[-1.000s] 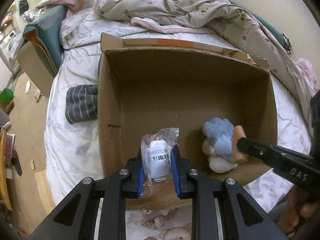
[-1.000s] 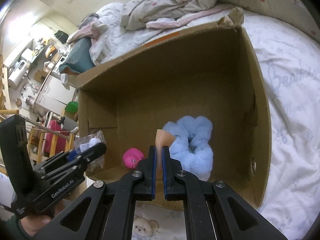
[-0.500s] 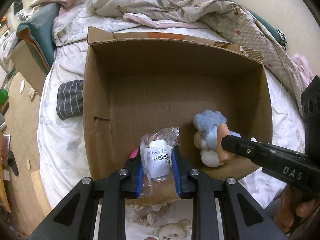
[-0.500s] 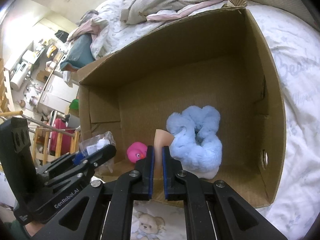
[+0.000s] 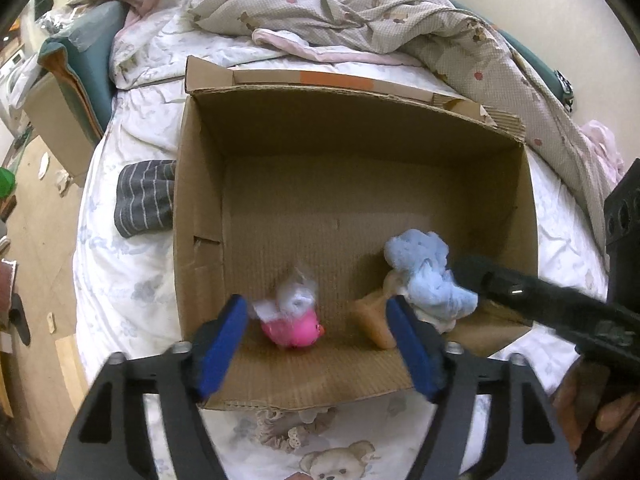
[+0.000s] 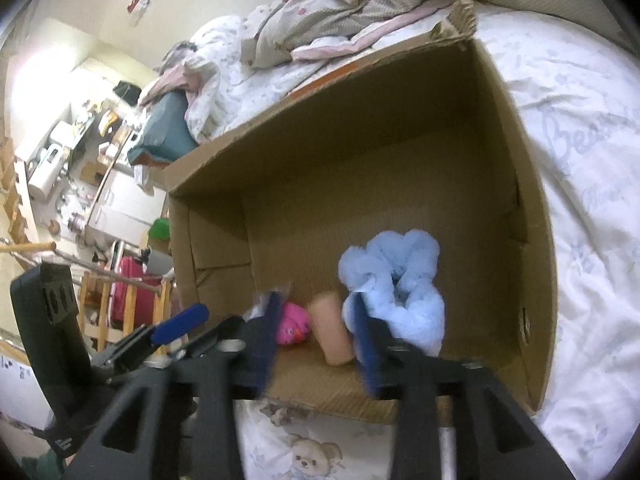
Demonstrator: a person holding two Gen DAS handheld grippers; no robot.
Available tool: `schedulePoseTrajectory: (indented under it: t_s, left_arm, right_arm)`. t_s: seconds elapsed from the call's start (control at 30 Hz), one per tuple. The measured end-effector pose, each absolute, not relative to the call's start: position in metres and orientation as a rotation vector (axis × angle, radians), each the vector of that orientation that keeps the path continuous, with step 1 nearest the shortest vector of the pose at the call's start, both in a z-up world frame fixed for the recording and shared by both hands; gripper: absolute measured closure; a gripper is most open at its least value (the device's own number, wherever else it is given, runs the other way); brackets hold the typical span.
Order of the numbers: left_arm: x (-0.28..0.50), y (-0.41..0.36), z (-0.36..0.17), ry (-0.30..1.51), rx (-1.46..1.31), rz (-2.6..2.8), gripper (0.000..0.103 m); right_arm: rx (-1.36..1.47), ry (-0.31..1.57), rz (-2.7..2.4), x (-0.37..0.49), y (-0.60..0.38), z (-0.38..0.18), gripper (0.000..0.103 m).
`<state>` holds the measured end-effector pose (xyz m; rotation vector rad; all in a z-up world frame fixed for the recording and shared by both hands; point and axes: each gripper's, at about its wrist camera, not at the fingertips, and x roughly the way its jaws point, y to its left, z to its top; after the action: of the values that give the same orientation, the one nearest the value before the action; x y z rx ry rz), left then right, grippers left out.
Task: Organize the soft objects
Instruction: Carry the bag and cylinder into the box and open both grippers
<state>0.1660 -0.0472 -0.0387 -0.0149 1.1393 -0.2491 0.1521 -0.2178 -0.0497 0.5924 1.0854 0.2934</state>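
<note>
Both grippers have let go since half a second ago: the left gripper (image 5: 316, 340) now gapes wide with nothing between its blue pads, and the bagged white item (image 5: 294, 300) it held lies on the pink toy (image 5: 294, 328) near the front wall of the cardboard box (image 5: 340, 120). Likewise the right gripper (image 6: 316, 340) is spread open and empty. Its peach foam piece (image 6: 332, 330) now rests on the box floor, long axis running from the front wall toward the back, leaning slightly, between the pink toy and the blue plush (image 6: 396, 284). That box sits on the bed (image 5: 120, 280).
</note>
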Motion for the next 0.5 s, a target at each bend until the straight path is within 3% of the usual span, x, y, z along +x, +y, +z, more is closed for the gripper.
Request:
schedulePoseTrajectory:
  t_s: [0.03,0.5]
  left_arm:
    - [0.1659,-0.047,-0.0385,1.137,-0.015,-0.245,0.022]
    - [0.1628,-0.0398,-0.0293,1.092,-0.013,-0.217,0.022]
  right_arm:
    - [0.609,1.07,0.287,0.1507,-0.2202,-0.0483,0.027]
    - [0.607,1.051,0.267,0.1496,-0.2238,-0.0459,0.027]
